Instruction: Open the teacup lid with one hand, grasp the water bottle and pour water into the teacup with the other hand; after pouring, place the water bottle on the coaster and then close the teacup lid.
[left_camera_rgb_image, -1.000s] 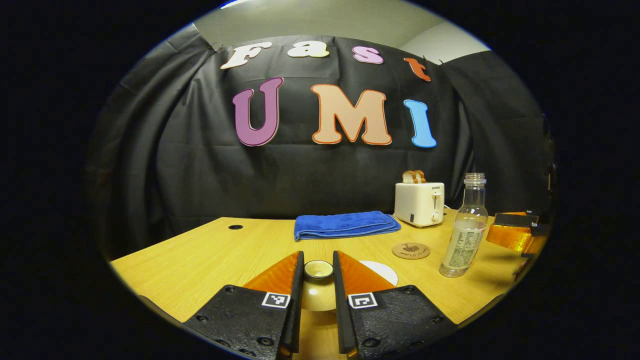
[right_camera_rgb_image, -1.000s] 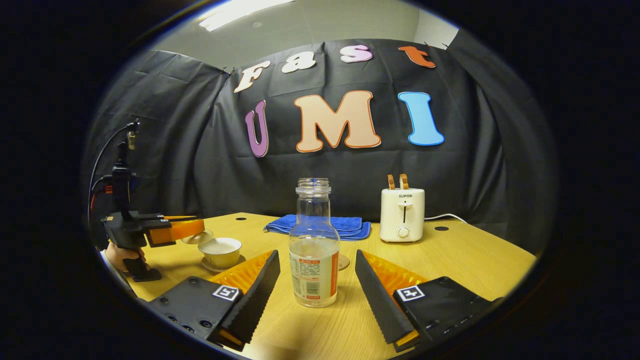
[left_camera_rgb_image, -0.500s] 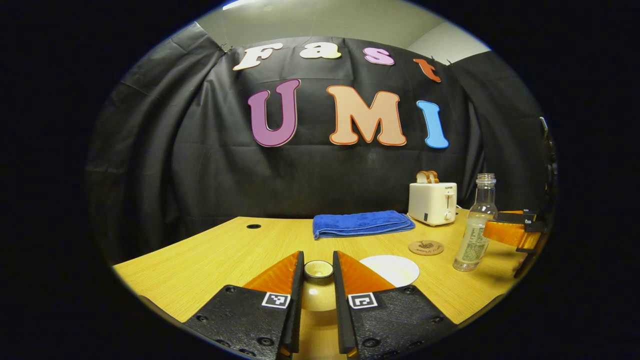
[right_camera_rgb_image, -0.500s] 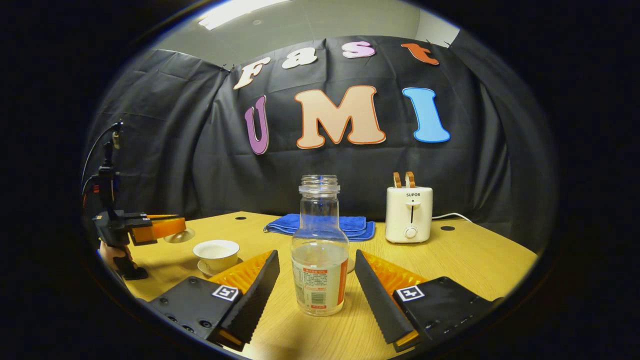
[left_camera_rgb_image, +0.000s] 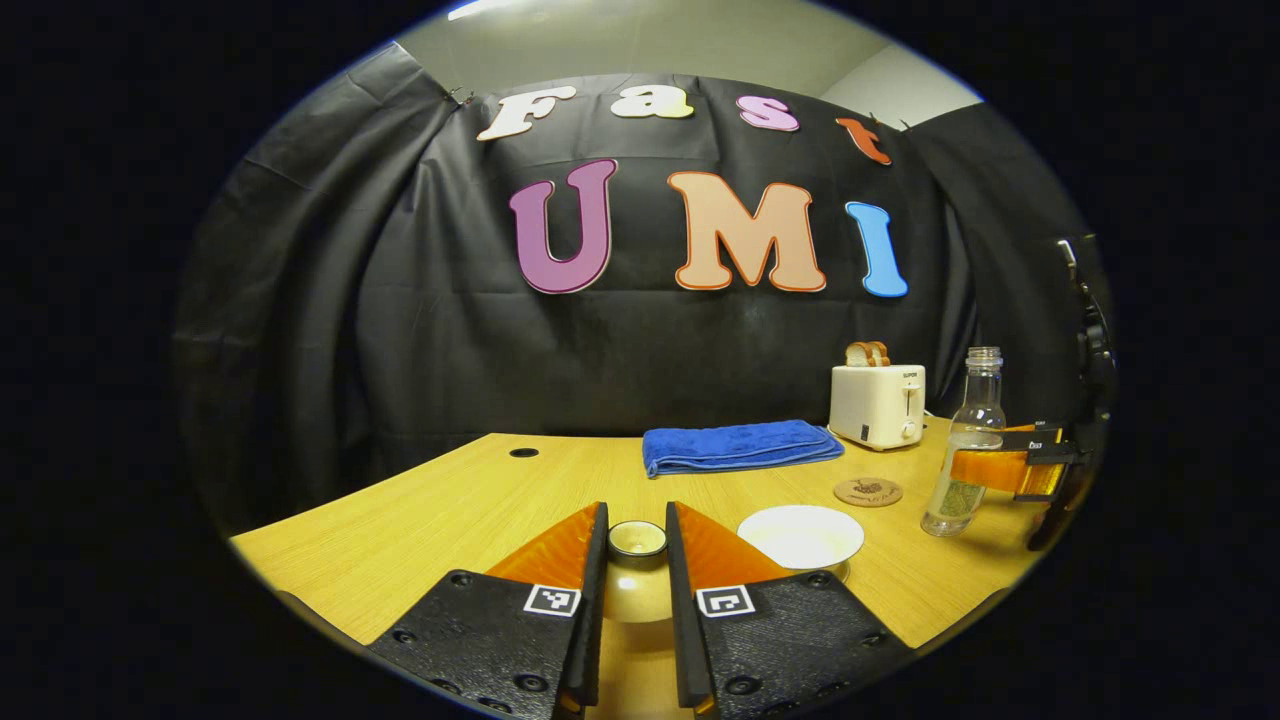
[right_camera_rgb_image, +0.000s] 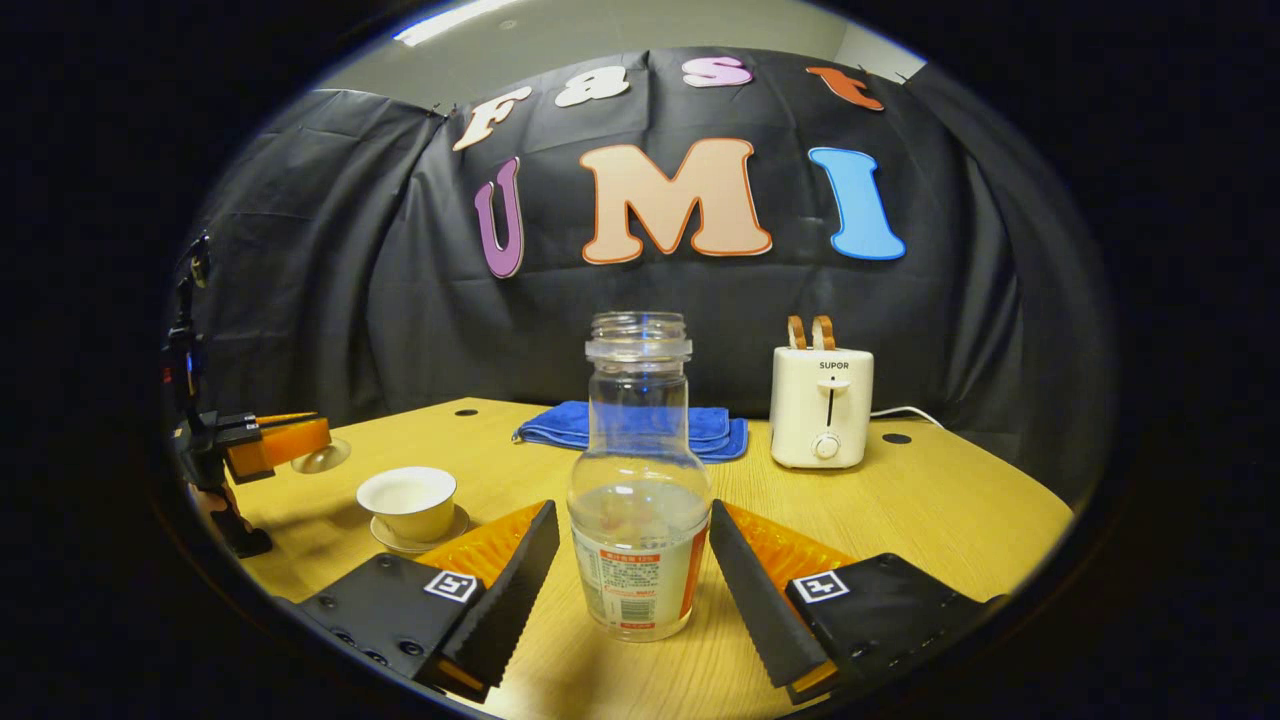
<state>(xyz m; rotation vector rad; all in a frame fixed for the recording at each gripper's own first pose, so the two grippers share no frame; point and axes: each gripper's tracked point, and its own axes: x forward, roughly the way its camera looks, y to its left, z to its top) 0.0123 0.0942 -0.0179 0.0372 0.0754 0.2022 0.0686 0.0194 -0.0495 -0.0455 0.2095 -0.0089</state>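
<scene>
Your left gripper (left_camera_rgb_image: 636, 560) is clamped on the knob of the teacup lid (left_camera_rgb_image: 636, 575), both fingers pressing its sides, and in the right gripper view you can see it holding the lid (right_camera_rgb_image: 320, 458) up in the air, left of the teacup (right_camera_rgb_image: 407, 502) and apart from it. The uncovered teacup sits on its saucer (right_camera_rgb_image: 417, 541) on the wooden table (right_camera_rgb_image: 950, 510).

Your right gripper (right_camera_rgb_image: 632, 570) has its fingers spread on either side of the water bottle (right_camera_rgb_image: 637, 490), close to the glass but with gaps showing, so it is not gripping. The uncapped bottle stands upright on the table, partly filled.

Beyond, the coaster (left_camera_rgb_image: 867, 491) lies between teacup and bottle, with a folded blue towel (left_camera_rgb_image: 740, 446) and a toaster (left_camera_rgb_image: 877, 404) near the wall.
</scene>
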